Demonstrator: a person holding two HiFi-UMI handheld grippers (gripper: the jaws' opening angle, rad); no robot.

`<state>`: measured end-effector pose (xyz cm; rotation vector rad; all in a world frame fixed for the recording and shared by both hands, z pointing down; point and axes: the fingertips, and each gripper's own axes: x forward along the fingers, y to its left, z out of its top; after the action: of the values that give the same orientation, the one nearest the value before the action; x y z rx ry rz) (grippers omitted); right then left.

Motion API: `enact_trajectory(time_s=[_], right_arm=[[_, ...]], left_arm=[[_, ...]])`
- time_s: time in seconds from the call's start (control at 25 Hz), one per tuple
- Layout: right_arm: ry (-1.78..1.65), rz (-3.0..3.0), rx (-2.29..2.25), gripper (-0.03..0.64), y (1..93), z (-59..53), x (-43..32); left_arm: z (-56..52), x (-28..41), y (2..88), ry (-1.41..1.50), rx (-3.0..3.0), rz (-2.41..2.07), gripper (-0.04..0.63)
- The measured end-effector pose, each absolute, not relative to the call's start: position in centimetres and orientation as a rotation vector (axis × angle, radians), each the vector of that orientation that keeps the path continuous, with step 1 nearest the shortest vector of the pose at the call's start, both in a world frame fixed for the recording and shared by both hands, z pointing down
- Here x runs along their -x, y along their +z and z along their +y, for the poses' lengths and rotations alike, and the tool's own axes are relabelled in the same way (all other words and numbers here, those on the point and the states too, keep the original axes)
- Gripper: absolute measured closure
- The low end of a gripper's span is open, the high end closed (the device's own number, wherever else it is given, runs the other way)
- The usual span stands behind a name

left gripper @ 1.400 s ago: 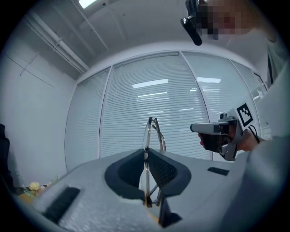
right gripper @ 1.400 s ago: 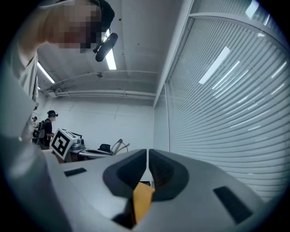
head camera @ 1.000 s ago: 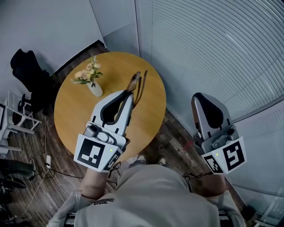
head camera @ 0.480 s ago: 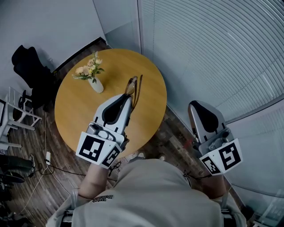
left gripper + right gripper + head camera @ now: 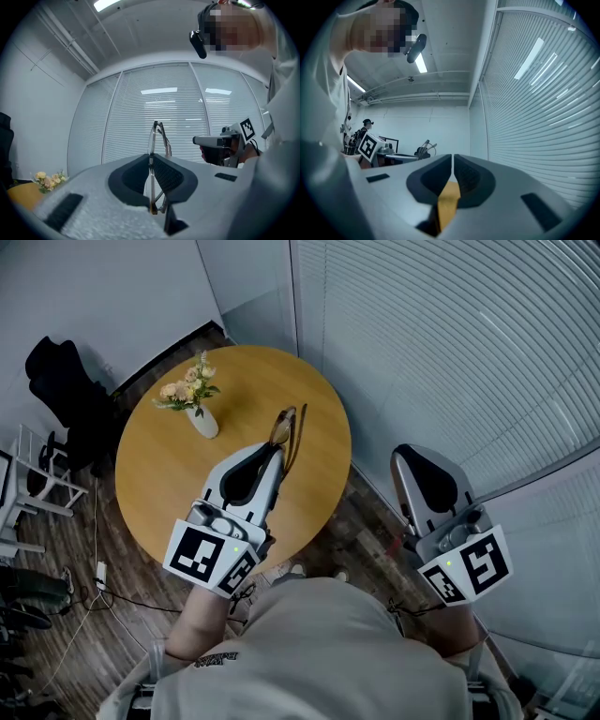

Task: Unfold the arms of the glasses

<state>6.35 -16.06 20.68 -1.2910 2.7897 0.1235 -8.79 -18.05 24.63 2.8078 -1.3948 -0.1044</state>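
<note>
A thin-rimmed pair of glasses (image 5: pixel 286 427) hangs in the air over the round wooden table (image 5: pixel 159 484). My left gripper (image 5: pixel 277 450) is shut on the frame. In the left gripper view the glasses (image 5: pixel 156 136) stand edge-on between the pads of the left gripper (image 5: pixel 152 158), with the arms lying close to the frame. My right gripper (image 5: pixel 406 456) hovers off the table's right side over the floor, shut with nothing in it. In the right gripper view the jaws of the right gripper (image 5: pixel 453 159) nearly touch, and the glasses (image 5: pixel 425 149) show small at the left.
A white vase of flowers (image 5: pixel 194 401) stands on the table's far left part. Window blinds (image 5: pixel 450 343) run along the right side. A dark chair (image 5: pixel 61 381) and cables on the floor lie to the left of the table.
My left gripper has sunk a little with the glasses still held. The right gripper has shifted slightly left and stays shut.
</note>
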Motion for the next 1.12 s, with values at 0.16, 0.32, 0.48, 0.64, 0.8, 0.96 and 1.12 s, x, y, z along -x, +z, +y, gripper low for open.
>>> enact_trajectory(time_s=[0.16, 0.32, 0.48, 0.64, 0.8, 0.96, 1.12], right_arm=[[0.164, 2.794, 1.228, 0.58, 18.9, -16.6, -5.0], [0.19, 2.819, 1.144, 0.58, 17.6, -16.9, -3.3], [0.207, 2.832, 1.081, 0.58, 16.8, -16.9, -2.1], [0.224, 2.86, 1.05, 0.58, 16.7, -17.3, -0.4], [0.258, 2.902, 1.052, 0.58, 17.7, -18.0, 0.8], [0.256, 2.911, 1.066, 0.58, 18.3, -18.2, 0.8], [0.241, 2.912, 1.087, 0.58, 18.6, -18.3, -0.1]], left_arm=[[-17.7, 7.8, 24.6, -0.08, -2.836, -1.369, 0.552], [-17.2, 6.8, 24.7, -0.055, -2.856, -1.332, 0.552], [-16.4, 5.4, 24.9, -0.043, -2.875, -1.294, 0.552], [-16.2, 4.9, 25.1, -0.031, -2.891, -1.278, 0.552], [-16.2, 4.7, 25.1, -0.034, -2.897, -1.265, 0.552], [-16.3, 4.9, 25.2, -0.048, -2.877, -1.272, 0.552], [-16.6, 5.3, 25.0, -0.096, -2.84, -1.309, 0.552]])
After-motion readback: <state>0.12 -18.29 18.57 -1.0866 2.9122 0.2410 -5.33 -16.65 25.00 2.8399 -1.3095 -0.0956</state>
